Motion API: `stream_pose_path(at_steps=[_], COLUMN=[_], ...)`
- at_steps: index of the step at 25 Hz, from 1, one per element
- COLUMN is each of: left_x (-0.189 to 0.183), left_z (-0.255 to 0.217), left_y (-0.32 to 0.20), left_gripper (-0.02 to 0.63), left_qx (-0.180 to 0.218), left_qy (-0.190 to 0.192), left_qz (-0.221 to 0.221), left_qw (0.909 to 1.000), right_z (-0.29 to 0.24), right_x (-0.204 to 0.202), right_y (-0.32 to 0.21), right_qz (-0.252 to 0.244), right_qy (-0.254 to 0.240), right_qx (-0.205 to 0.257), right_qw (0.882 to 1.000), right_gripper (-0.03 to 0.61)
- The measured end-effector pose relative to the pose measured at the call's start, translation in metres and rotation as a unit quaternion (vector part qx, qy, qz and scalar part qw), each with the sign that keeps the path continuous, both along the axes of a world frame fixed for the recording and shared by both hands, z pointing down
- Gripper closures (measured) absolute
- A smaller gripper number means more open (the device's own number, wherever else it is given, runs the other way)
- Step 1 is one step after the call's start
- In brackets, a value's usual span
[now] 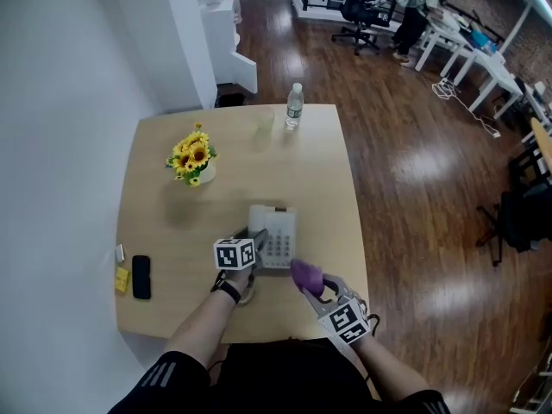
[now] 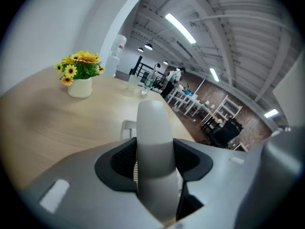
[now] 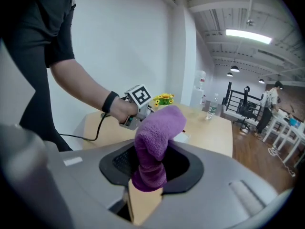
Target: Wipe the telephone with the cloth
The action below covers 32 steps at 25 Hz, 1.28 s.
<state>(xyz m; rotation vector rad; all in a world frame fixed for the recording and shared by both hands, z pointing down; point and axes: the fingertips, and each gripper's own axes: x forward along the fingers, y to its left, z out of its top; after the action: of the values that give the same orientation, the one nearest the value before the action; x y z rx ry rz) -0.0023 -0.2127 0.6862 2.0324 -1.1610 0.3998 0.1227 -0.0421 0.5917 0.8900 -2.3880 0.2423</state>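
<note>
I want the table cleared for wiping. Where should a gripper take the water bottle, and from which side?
Grip the water bottle round its body, below the cap, with the jaws level. It stands upright near the far edge of the table, so its round sides are free. Probably come from the near or right side, as a clear cup stands close on its left.

Black short sleeve [image 3: 61,37], black wristband [image 3: 109,101] — marker cube [image 3: 139,95], black cable [image 3: 78,138] on left gripper [image 1: 258,241].

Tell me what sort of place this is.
Likely an open-plan office or lab: white desks and an office chair at the back, strip lights on an exposed ceiling, and a desk telephone.
</note>
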Motion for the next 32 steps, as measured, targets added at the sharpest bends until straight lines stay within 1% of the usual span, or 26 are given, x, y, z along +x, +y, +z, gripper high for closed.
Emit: stream_pose_path(at_steps=[3,4,6,8,11,13,15,18,20,23,26,29,31,32], left_x=[0.003,0.004,0.006,0.004,-0.006,-0.014,-0.021,-0.028,-0.031,-0.038,-0.046,-0.057,-0.063,-0.065], left_z=[-0.032,-0.046,-0.077,-0.111,-0.161,-0.189,-0.212,-0.235,-0.242,-0.246,-0.25,-0.254,-0.255,-0.255], left_y=[0.009,0.013,0.021,0.031,0.049,0.063,0.078,0.098,0.108,0.116,0.122,0.125,0.125,0.126], left_gripper=[0.399,0.399,0.4,0.4,0.4,0.4,0.4,0.4,0.4,0.4,0.4,0.4,0.4,0.4], left_qx=[0.023,0.034,0.059,0.082,0.111,0.128,0.14,0.152,0.153,0.153,0.154,0.159,0.163,0.163], left_qy=[0.082,0.11,0.167,0.225,0.313,0.352,0.376,0.41,0.422,0.435,0.444,0.445,0.45,0.453], left_qz=[0.018,0.027,0.048,0.067,0.087,0.101,0.118,0.145,0.158,0.167,0.162,0.157,0.153,0.153], left_qw=[0.9962,0.9929,0.983,0.9686,0.9394,0.9218,0.9083,0.8876,0.8796,0.8717,0.8679,0.8671,0.8647,0.863], right_z=[-0.003,-0.005,-0.011,-0.022,-0.05,-0.073,-0.096,-0.132,-0.153,-0.167,-0.167,-0.159,-0.15,-0.147], right_x=[0.002,0.002,0.002,0.0,-0.01,-0.021,-0.037,-0.072,-0.099,-0.142,-0.161,-0.17,-0.173,-0.173], right_y=[-0.005,-0.007,-0.015,-0.026,-0.048,-0.061,-0.075,-0.09,-0.093,-0.089,-0.075,-0.054,-0.04,-0.035], right_qz=[0.012,0.014,0.02,0.025,0.026,0.019,0.002,-0.043,-0.082,-0.151,-0.196,-0.24,-0.269,-0.278], right_qy=[-0.009,-0.012,-0.018,-0.027,-0.045,-0.055,-0.058,-0.045,-0.03,0.008,0.061,0.081,0.09,0.093], right_qx=[0.0,0.002,0.009,0.018,0.042,0.064,0.088,0.135,0.168,0.202,0.225,0.221,0.211,0.207], right_qw=[1.0,1.0,1.0,0.999,0.998,0.996,0.994,0.989,0.982,0.968,0.952,0.942,0.935,0.934], right_gripper=[0.446,0.446,0.446,0.446,0.446,0.446,0.446,0.446,0.446,0.446,0.446,0.446,0.446,0.446])
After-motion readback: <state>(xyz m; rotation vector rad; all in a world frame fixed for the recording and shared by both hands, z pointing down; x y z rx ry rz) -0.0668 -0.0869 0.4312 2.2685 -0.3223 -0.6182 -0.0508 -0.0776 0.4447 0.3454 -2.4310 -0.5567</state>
